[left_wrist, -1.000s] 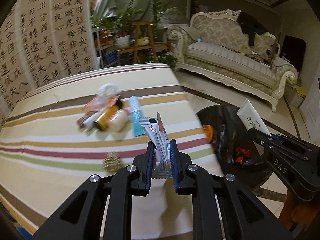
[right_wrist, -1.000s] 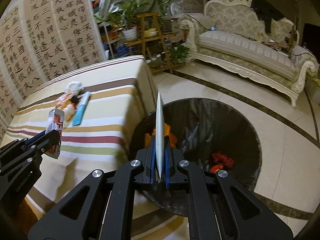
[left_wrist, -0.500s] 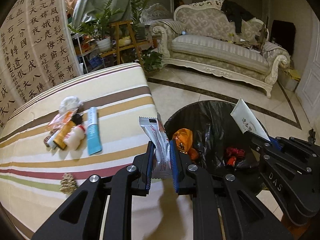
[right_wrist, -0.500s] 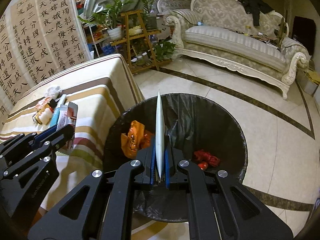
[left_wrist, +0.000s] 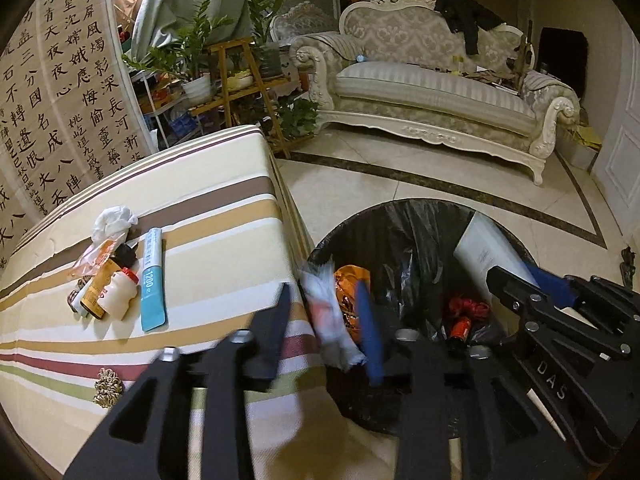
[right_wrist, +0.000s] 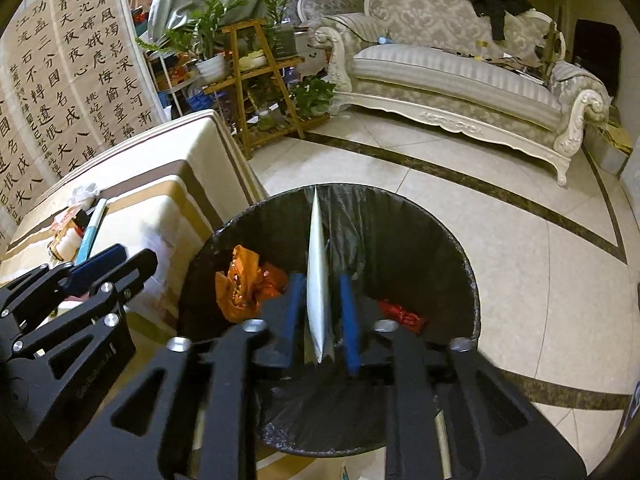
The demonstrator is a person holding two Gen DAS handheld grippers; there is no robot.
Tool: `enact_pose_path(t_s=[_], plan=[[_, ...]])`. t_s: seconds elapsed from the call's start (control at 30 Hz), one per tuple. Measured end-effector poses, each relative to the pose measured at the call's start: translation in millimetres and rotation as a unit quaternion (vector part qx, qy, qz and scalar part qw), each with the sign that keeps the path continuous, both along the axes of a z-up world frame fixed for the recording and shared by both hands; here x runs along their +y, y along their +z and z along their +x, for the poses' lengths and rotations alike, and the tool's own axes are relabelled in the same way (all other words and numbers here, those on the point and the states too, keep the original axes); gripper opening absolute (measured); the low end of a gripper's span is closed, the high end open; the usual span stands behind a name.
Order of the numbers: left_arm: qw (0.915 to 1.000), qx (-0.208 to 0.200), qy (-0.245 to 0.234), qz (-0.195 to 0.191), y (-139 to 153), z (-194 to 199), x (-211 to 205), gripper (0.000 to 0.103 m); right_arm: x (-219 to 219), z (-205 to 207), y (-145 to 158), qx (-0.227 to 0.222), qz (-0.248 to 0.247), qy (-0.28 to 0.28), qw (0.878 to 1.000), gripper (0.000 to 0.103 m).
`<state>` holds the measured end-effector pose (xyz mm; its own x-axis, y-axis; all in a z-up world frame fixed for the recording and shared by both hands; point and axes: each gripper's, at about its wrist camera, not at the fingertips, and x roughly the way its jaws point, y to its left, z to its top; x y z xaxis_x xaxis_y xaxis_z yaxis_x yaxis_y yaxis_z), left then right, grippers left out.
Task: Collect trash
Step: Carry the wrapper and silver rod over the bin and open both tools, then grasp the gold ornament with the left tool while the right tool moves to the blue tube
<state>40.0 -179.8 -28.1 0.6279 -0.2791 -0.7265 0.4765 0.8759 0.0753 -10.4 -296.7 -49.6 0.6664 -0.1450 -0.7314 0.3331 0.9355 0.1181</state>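
A round bin lined with a black bag [left_wrist: 400,220] [right_wrist: 400,220] stands on the floor beside the striped table [left_wrist: 224,200]. My left gripper [left_wrist: 324,320] is open over the bin's left rim. A blurred silver snack wrapper [left_wrist: 332,320] hangs loose between its fingers, apart from the left finger. My right gripper [right_wrist: 322,312] is open over the bin. A flat white tube [right_wrist: 318,280] stands edge-on between its blue pads [right_wrist: 348,312] with gaps on both sides. It also shows in the left wrist view [left_wrist: 488,248].
On the table lie a blue-and-white tube [left_wrist: 152,280], a small white bottle [left_wrist: 116,296], an orange wrapper [left_wrist: 96,260], crumpled tissue [left_wrist: 114,220] and a brown scrap [left_wrist: 108,386]. Orange [right_wrist: 240,284] and red [right_wrist: 400,312] trash lies in the bin. A sofa [left_wrist: 440,92] stands behind.
Both grippers have opened over the bin. The left let go of the snack wrapper, which is slipping down. The right released its grip on the white tube.
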Motion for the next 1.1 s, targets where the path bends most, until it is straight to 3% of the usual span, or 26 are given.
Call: enact_pose_path(t_s=[0.2,0.37,0.77,1.1], plan=[[0.9999,-0.004,0.013,-0.004,3.4,-0.2,7.4,0.056,-2.7,-1.2,0.6,-0.001,-0.001,-0.008,1.0,0.026],[0.9997,-0.006,0.023,-0.007,7.0,-2.2,18.3,0.063,-1.1,-2.5,4.4,-0.006,-0.003,-0.011,1.0,0.036],[0.9966,-0.007,0.081,-0.013,14.1,-3.6,78.5,0.063,27.2,5.4,11.2,-0.015,0.008,0.016,1.0,0.055],[0.989,0.006,0.147,-0.008,4.6,5.1,142.3,0.063,67.6,15.8,16.0,-0.015,0.008,0.065,0.998,0.056]])
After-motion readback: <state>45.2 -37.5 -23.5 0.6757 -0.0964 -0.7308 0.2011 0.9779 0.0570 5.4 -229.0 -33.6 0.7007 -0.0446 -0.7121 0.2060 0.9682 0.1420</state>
